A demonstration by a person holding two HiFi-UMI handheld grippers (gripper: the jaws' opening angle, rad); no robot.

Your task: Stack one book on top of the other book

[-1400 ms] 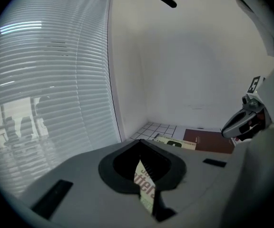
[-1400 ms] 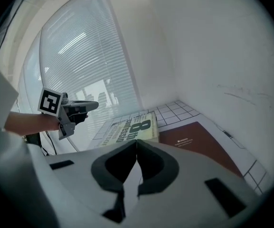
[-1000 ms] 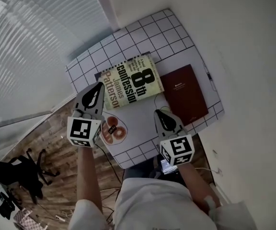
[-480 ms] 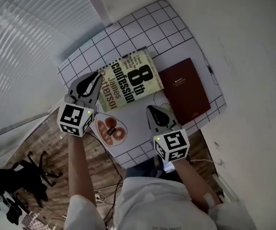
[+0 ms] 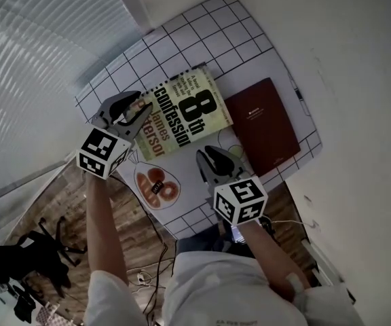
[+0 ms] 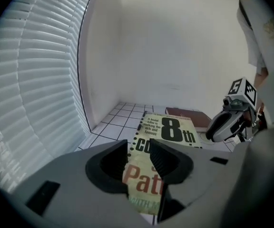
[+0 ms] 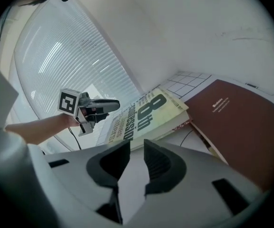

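Left hand-held gripper (image 5: pixel 131 111) over paperback (image 5: pixel 185 111) 8 o'clock edge, right hand-held gripper (image 5: pixel 208 158) at 5 o'clock; both just spreading, nothing pinched, likely readying lift.

Your L gripper (image 5: pixel 141 102): jaws have just been opening and now stand apart w/ nothing between them, tips over the near-left end of the yellow book (image 5: pixel 190 111). Your R gripper (image 5: pixel 206 153): jaws also just opening, narrower gap, empty, w/ that book's near edge just ahead. The maroon book (image 5: pixel 263 124) lies right of the R jaws. Both books are flat on the grid mat (image 5: pixel 202 39).
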